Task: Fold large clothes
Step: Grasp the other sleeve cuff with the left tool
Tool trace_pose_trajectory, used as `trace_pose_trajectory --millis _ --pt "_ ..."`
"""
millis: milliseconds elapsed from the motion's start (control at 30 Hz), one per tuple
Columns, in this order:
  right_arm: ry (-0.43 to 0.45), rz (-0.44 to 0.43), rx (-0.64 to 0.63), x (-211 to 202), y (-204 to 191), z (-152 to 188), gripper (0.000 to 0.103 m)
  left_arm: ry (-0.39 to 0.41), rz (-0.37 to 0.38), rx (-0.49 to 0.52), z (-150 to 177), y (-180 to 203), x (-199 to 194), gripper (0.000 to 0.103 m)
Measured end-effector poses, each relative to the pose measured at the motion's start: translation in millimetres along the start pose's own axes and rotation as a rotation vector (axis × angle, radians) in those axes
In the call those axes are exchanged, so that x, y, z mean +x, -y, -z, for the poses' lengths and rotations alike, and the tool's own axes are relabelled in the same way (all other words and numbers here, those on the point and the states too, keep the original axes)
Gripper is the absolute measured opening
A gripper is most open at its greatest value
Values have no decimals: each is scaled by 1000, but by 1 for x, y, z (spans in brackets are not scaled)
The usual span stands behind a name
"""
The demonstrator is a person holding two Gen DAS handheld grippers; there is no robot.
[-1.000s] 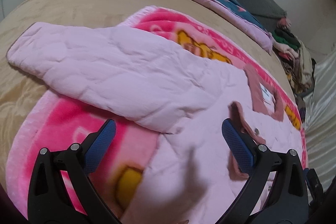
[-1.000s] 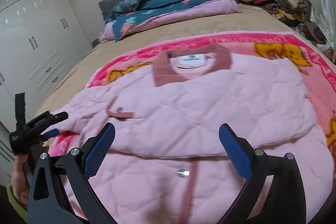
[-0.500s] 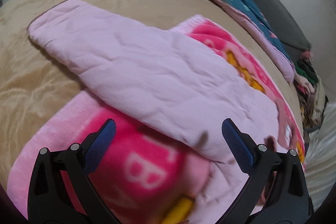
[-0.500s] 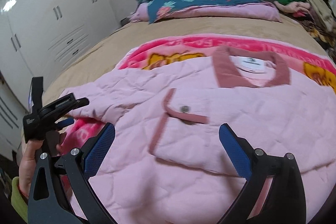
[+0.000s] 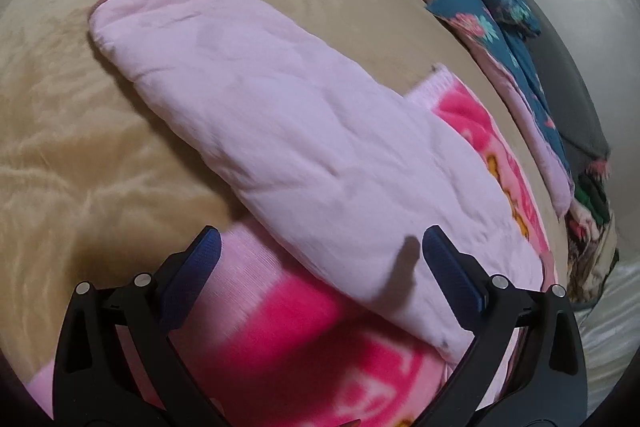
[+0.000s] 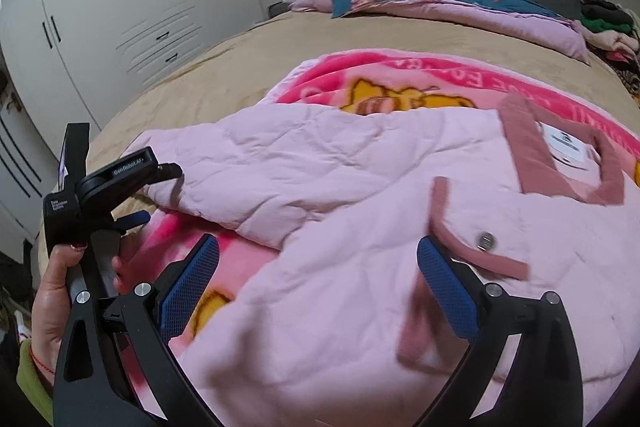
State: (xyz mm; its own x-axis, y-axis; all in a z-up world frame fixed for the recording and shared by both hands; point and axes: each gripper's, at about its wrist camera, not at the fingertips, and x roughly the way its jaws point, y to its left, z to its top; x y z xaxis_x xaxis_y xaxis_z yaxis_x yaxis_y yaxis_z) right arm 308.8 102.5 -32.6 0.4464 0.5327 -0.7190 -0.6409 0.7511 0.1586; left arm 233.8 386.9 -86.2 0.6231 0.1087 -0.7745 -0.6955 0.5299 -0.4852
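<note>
Left gripper (image 5: 316, 251) and right gripper (image 6: 318, 259): jaws spread wide, holding nothing. Pink quilted jacket (image 6: 360, 227) lies flat on the pink blanket (image 6: 400, 67), one sleeve (image 5: 240, 99) extending toward the bed's (image 5: 60, 127) left edge.

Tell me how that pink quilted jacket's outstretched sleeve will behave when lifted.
The sleeve looks puffy and quilted, so probably light. It lies creased and limp on the tan bedspread, so it will likely droop from any pinch point. The open left gripper holds nothing yet.
</note>
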Motion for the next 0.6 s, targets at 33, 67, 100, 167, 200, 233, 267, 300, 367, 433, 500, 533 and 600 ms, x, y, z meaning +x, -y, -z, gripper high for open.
trace_pose_trajectory --millis 33,67,100,167,200,233,267,300,367,433,500,533,600 --pt "-1 -2 -11 4 -4 -2 99 7 -3 -11 -3 -4 1 95" --pt "-2 -4 -17 7 -7 -3 99 14 -4 -19 -6 -8 1 95" --pt "-8 -7 -23 11 -10 -4 99 23 0 -28 -10 -13 2 95" --pt "-15 -15 -27 16 -13 -6 99 33 11 -48 -17 -23 5 95" --pt "-19 -18 -30 19 -15 -7 99 39 14 -65 -21 -30 7 95" --pt "-21 -20 -34 21 -17 -7 99 43 18 -80 -24 -35 9 95" --pt "-22 -18 -40 22 -17 -8 99 51 29 -107 -27 -42 10 95" --pt "-23 -16 -43 23 -16 -8 99 57 42 -125 -28 -46 11 95" --pt "-28 -13 -42 23 -14 -8 99 78 66 -158 -33 -51 13 95" --pt "-29 -9 -38 21 -10 -7 99 108 75 -148 -43 -52 15 95" --pt "-18 2 -38 16 -3 -5 99 133 58 -118 -50 -53 17 95" --pt "-13 8 -37 15 0 -3 99 139 57 -147 -52 -58 18 95" --pt "-18 28 -15 12 8 1 99 149 101 -208 -54 -71 20 95"
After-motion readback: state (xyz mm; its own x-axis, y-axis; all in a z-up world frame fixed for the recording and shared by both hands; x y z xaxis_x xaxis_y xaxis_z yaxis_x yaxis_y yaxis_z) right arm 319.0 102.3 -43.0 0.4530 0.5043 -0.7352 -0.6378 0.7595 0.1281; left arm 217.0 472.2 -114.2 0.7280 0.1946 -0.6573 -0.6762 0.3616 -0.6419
